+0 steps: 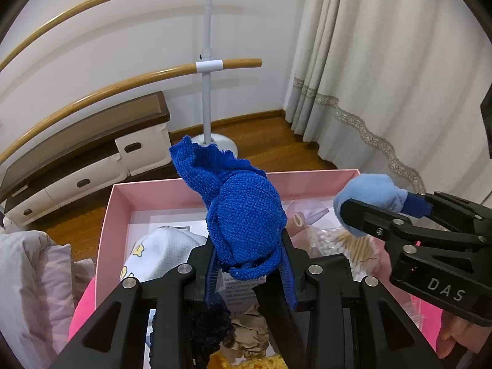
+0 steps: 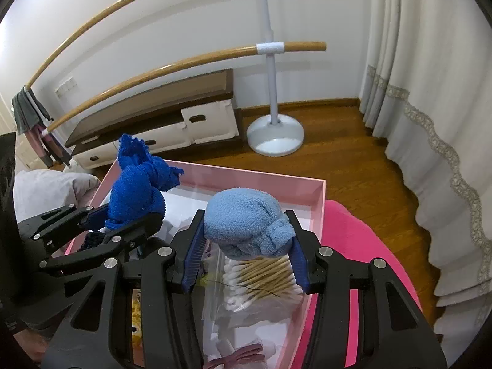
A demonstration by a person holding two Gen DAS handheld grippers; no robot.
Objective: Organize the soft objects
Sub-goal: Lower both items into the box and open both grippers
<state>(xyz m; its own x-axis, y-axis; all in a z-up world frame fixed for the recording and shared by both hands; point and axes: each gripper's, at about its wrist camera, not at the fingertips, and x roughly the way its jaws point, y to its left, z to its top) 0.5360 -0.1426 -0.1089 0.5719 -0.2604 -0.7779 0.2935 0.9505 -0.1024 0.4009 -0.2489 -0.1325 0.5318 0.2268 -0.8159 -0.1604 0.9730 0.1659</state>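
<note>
nearest, in the left wrist view, the left gripper (image 1: pixel 249 264) clamped on a royal blue knitted bundle (image 1: pixel 243 215), blue pads pressing its lower end from both sides, loose knit tail sticking up and away toward the wall

just beside it, the right gripper (image 2: pixel 247 236) closed around a light blue fleece roll (image 2: pixel 246 221), pads squeezing both flanks; same roll visible in the left wrist view (image 1: pixel 372 196), held level with the knit bundle, the two well apart and not touching

both bundles raised over an open pink box (image 2: pixel 319 196), neither resting on its contents

below, inside the box: a clear bag of cotton swabs (image 2: pixel 264 276) under the fleece roll, a white cloth with yellow stars (image 1: pixel 160 249) at the left, a dark navy scrunchie (image 1: pixel 209 326) and a tan scrunchie (image 1: pixel 249 332) under the left jaws

box sitting on a bright pink cover (image 2: pixel 353 233), pale grey bedding (image 1: pixel 33 276) to the left

farther off, wooden floor (image 2: pixel 338 153), a low cabinet with white drawers (image 2: pixel 172 129), a white rack with wooden bars (image 1: pixel 209 64), cream curtain (image 2: pixel 430 92) at right
</note>
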